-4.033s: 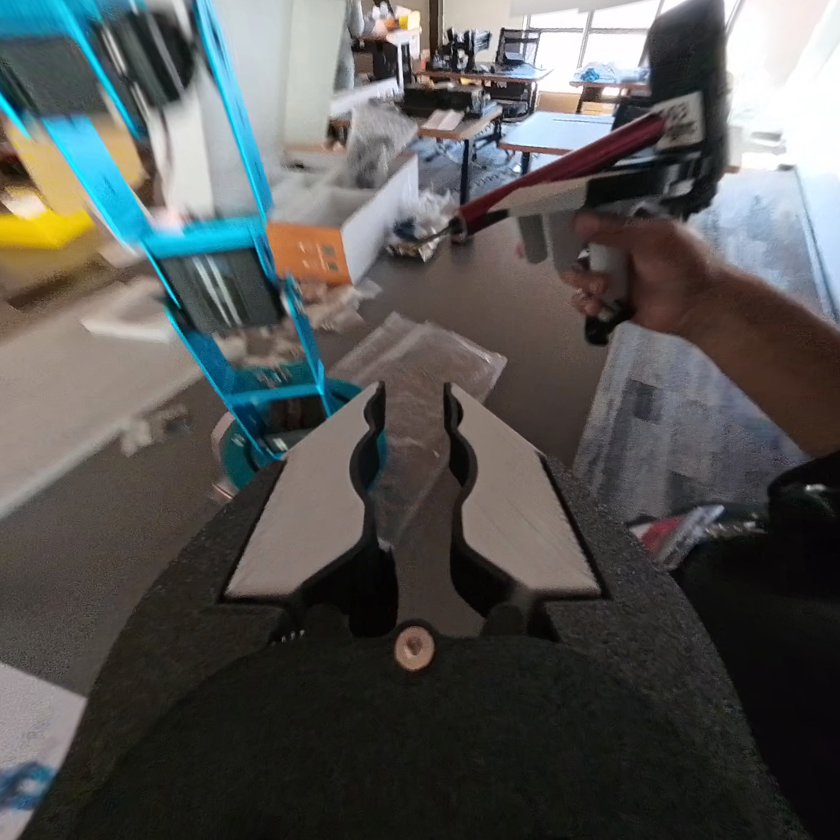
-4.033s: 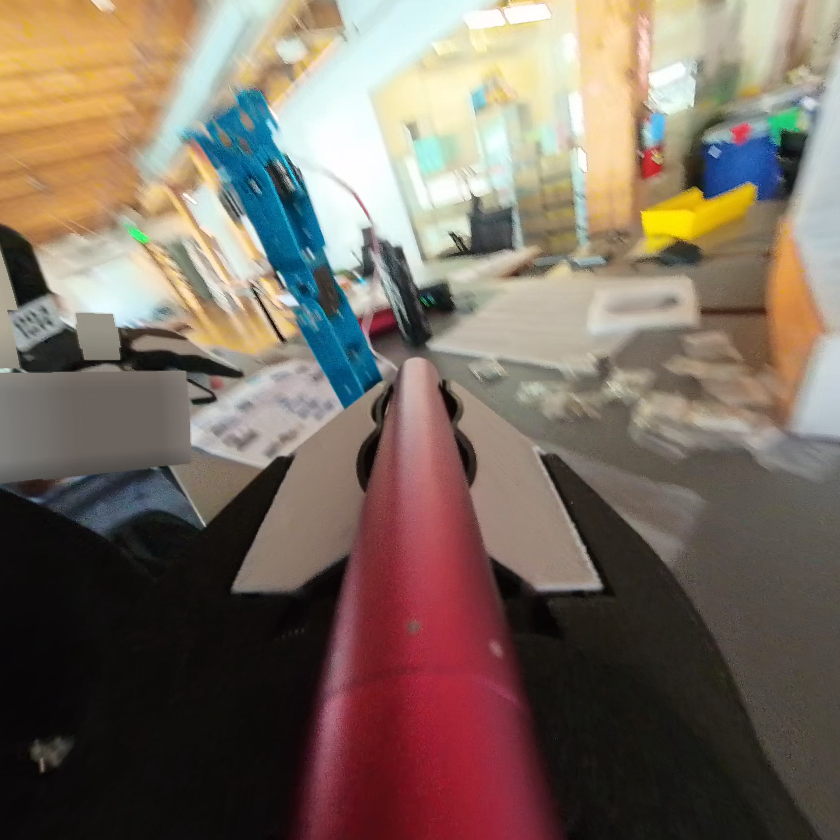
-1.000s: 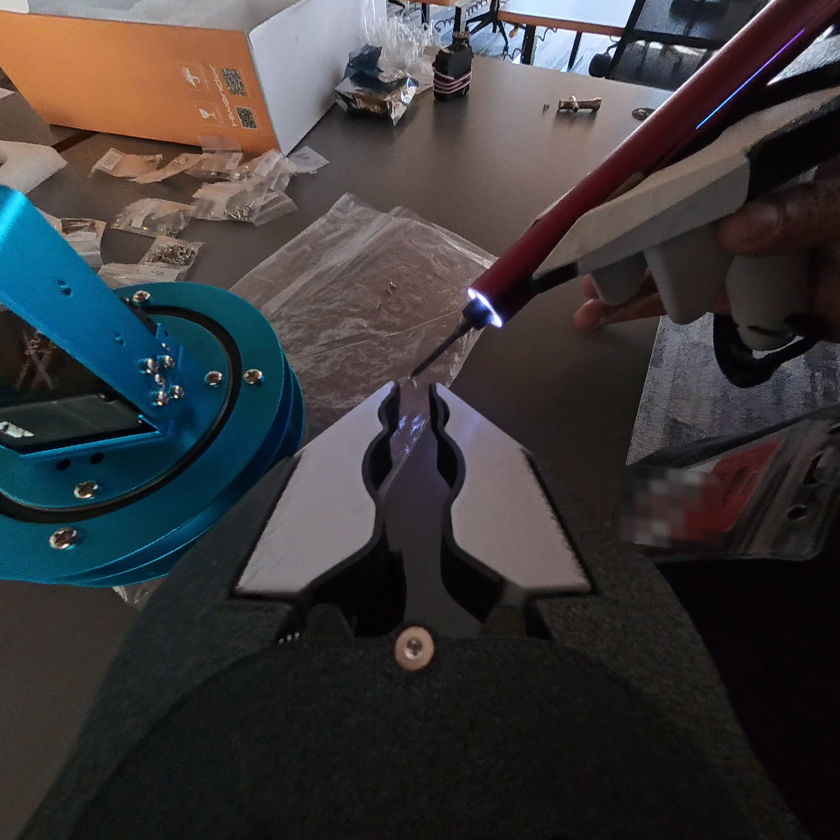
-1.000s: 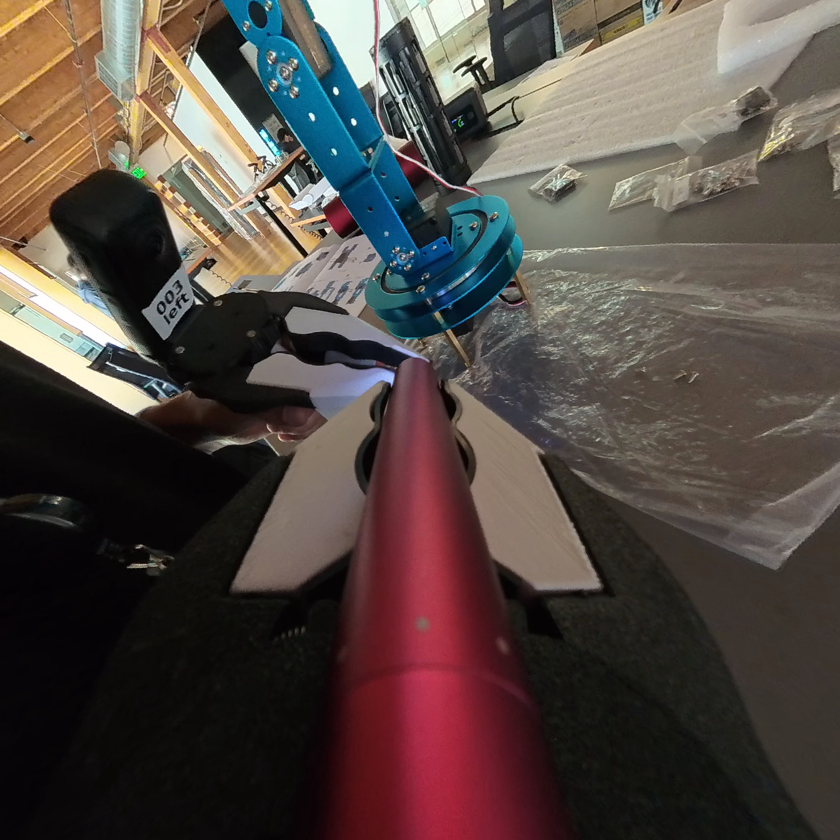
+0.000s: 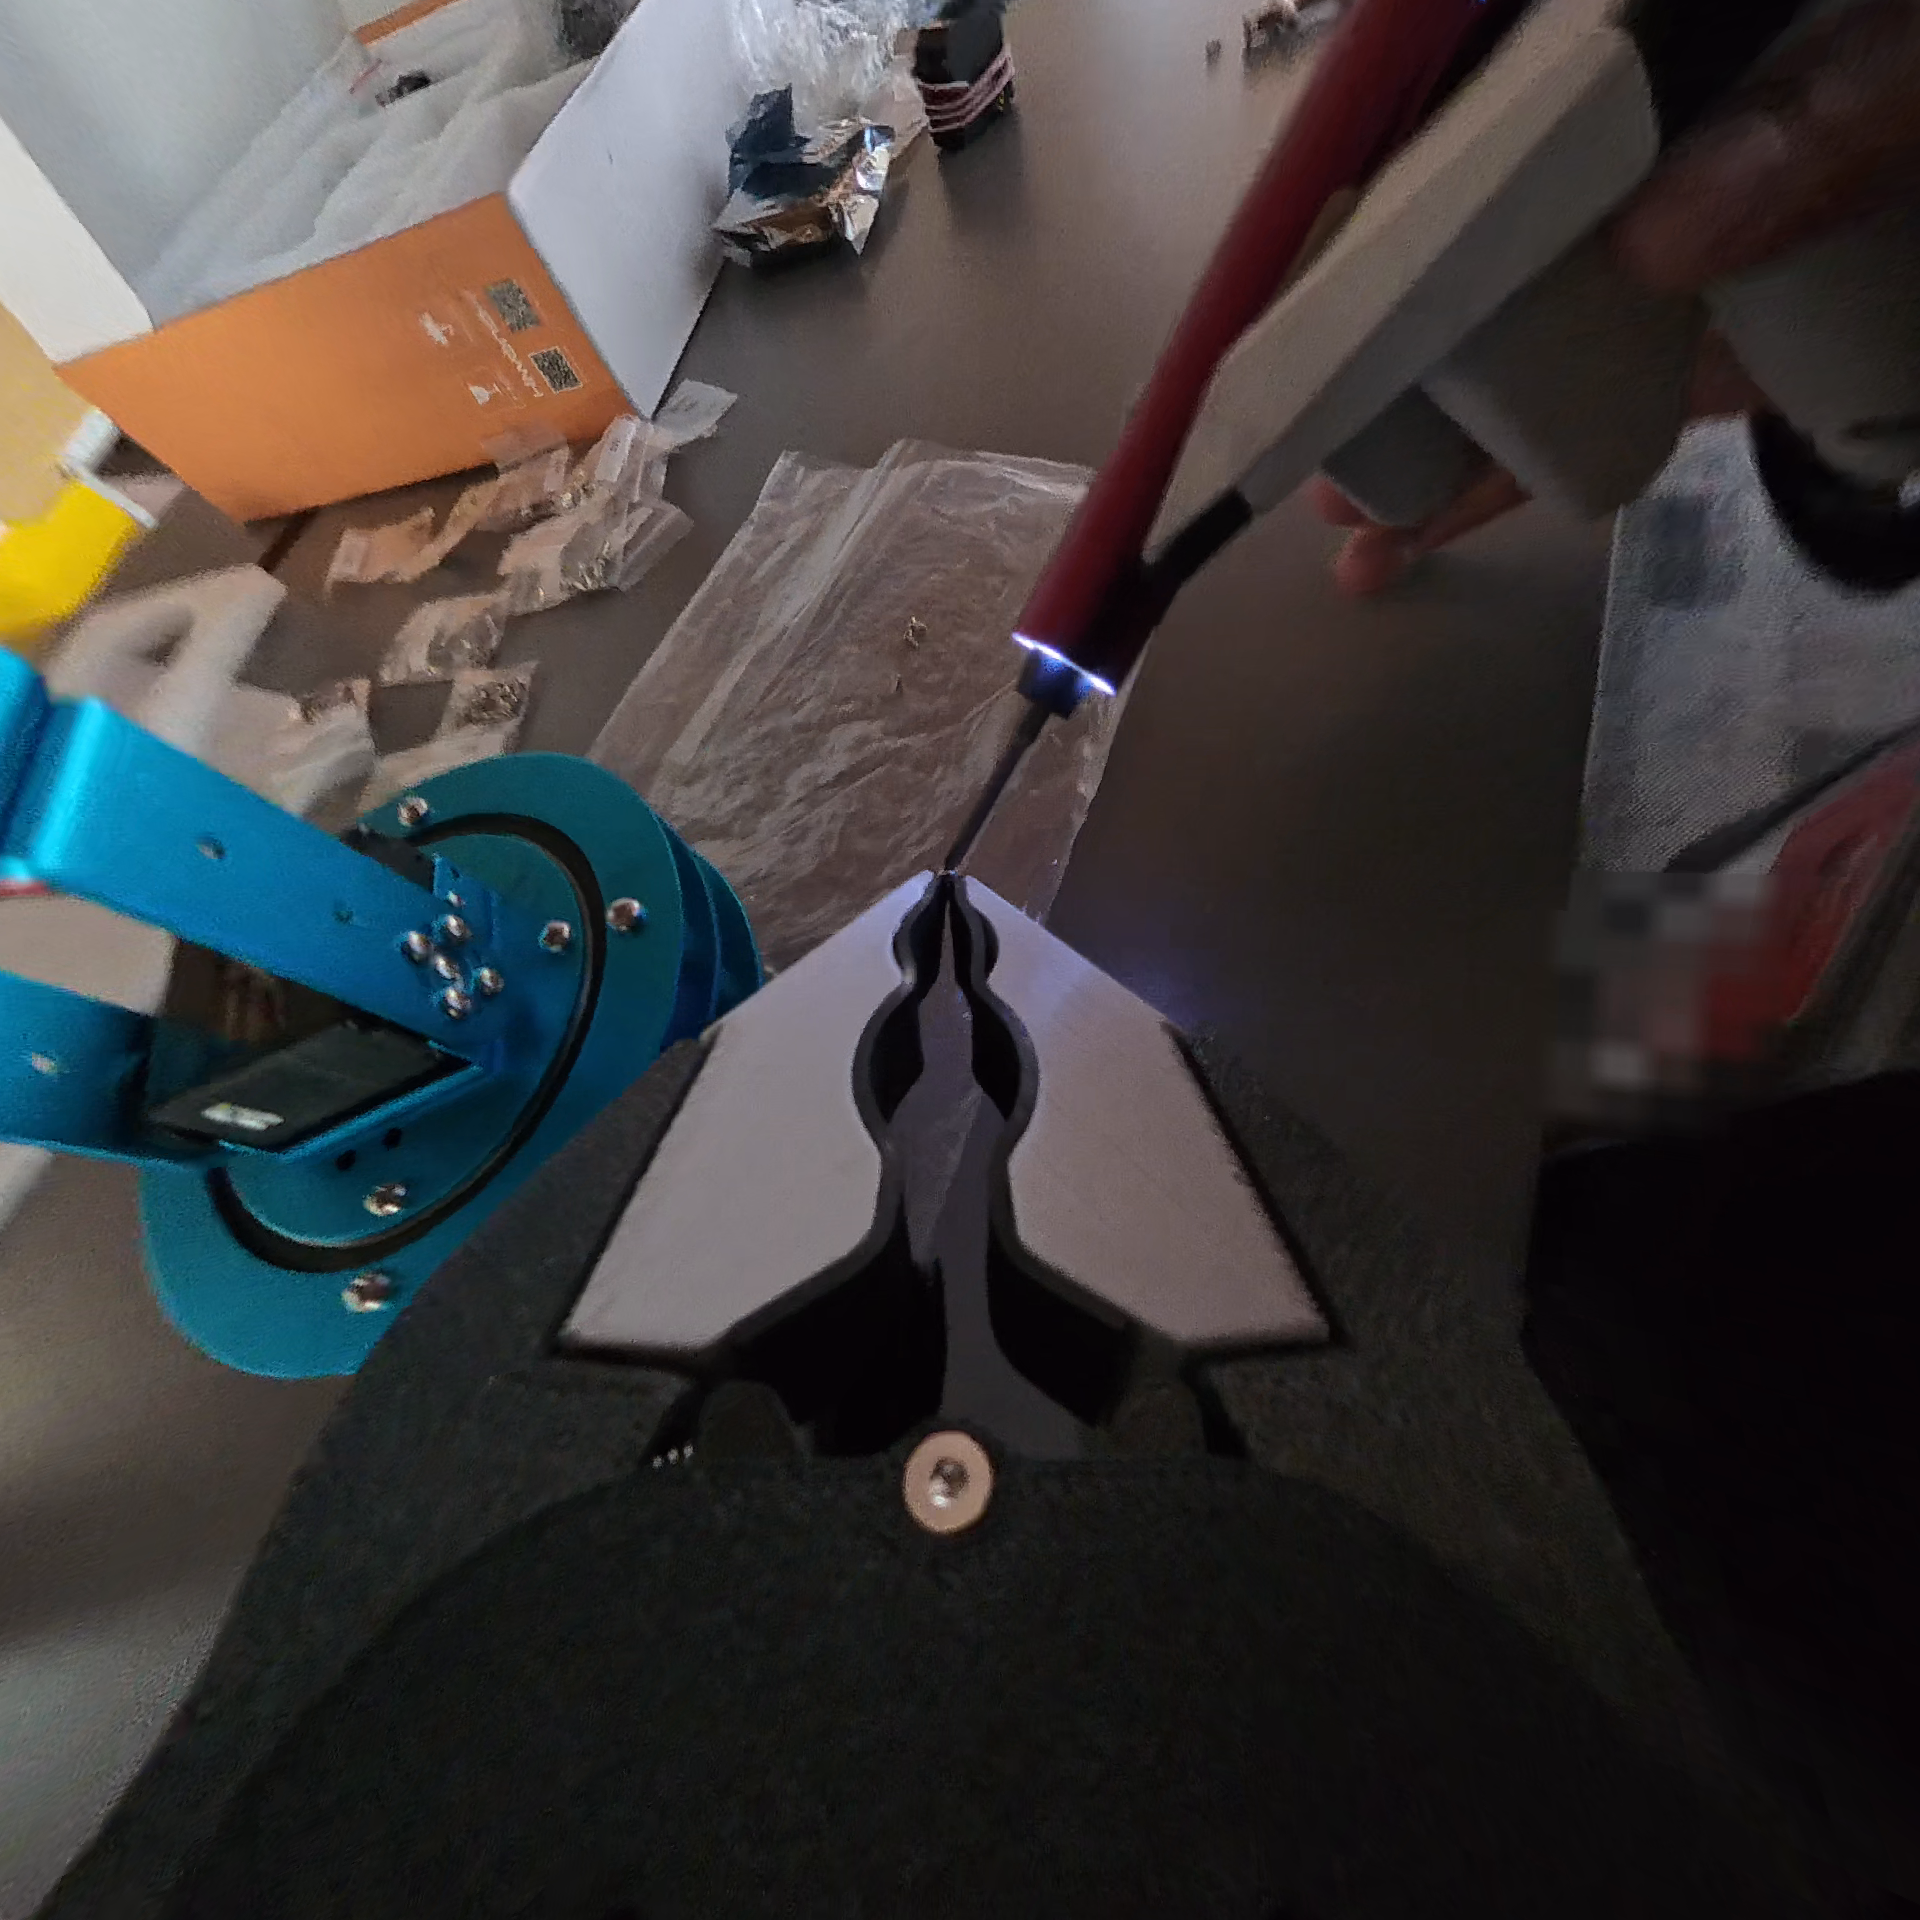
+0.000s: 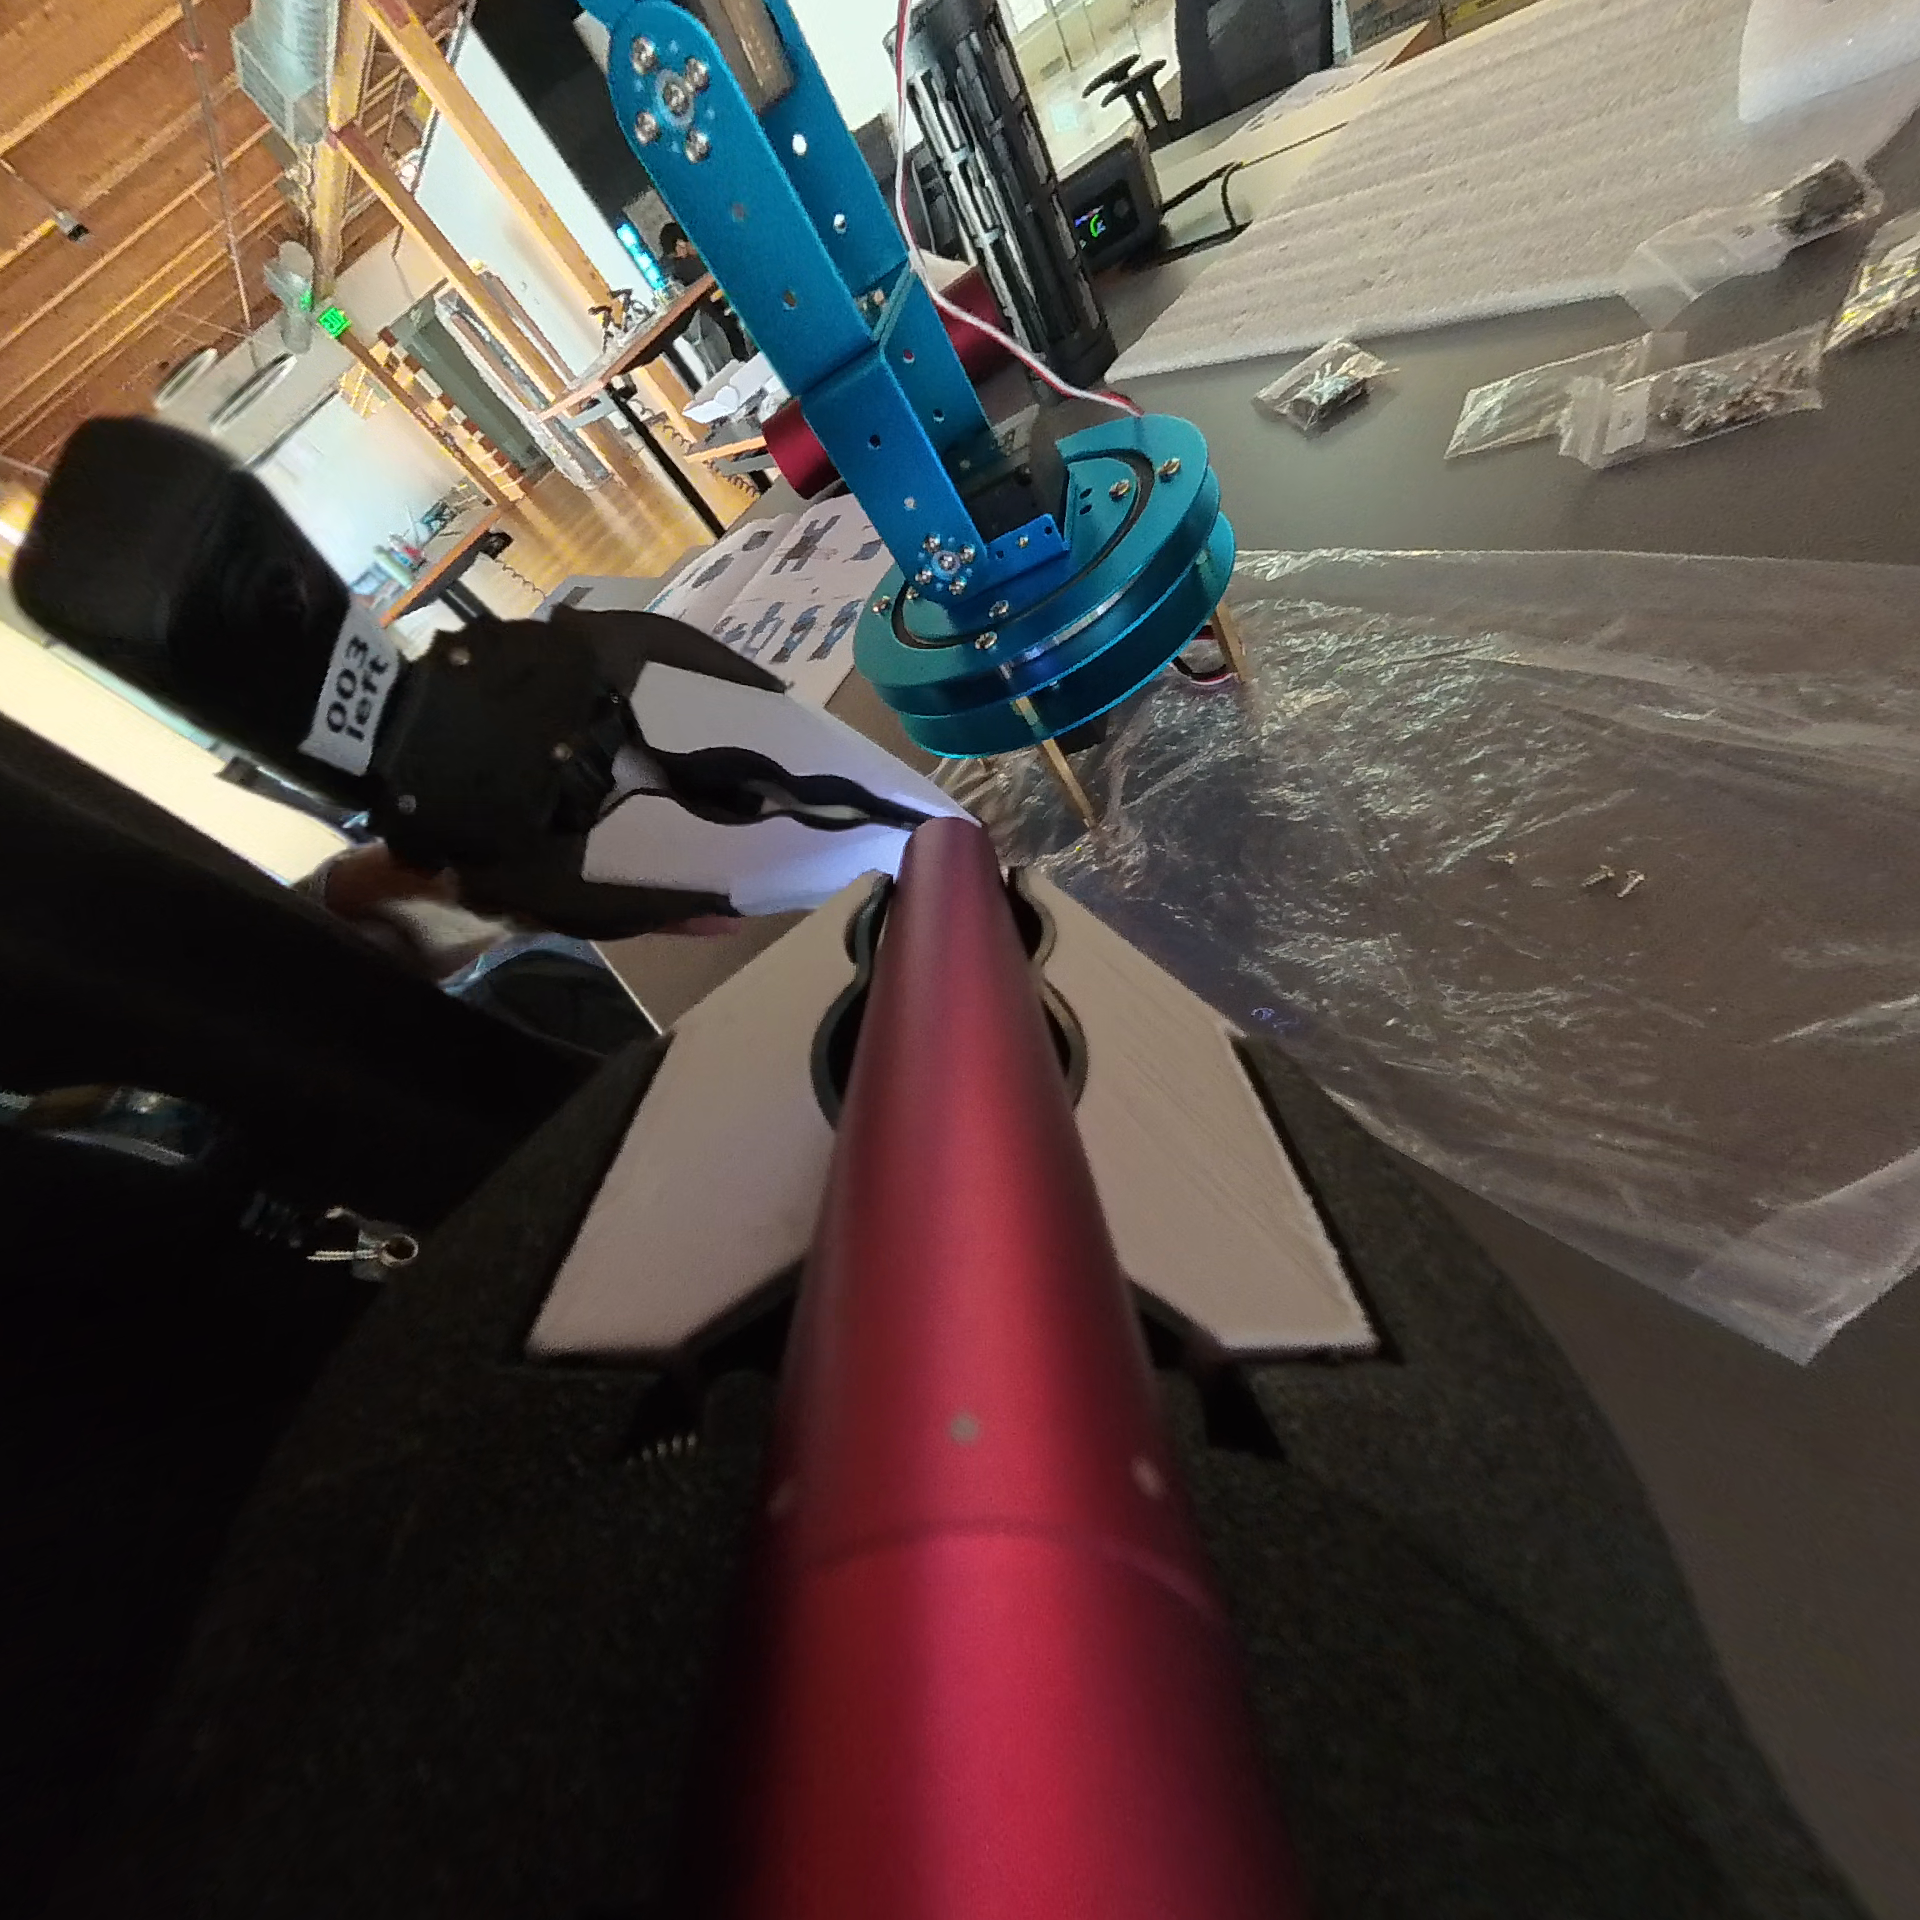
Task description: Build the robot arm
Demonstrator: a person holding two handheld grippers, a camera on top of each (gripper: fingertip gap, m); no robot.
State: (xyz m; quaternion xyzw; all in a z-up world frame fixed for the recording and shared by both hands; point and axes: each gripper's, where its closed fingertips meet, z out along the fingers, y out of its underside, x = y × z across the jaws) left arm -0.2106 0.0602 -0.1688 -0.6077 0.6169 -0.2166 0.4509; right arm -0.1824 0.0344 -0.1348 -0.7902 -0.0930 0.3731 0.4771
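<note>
Red electric screwdriver [image 6: 966,1299] lies lengthwise between the right gripper's [image 6: 951,894] fingers, clamped there, its barrel running out past their tips. From the left wrist view its lit nose and thin bit [image 5: 992,790] slant down until the bit's point meets the tips of the left gripper [image 5: 948,883] — those fingers are pressed together at the front, and whether something tiny is pinched there cannot be told. Just left of that gripper stands the blue robot arm's round base [image 5: 436,1039] on slim legs, partly on a clear plastic sheet [image 5: 831,686] with a few small screws [image 6: 1610,878] on it. Farther back on the grey table [image 5: 1299,831] — small parts bags [image 5: 499,551] and an orange-and-white box [image 5: 364,343].
</note>
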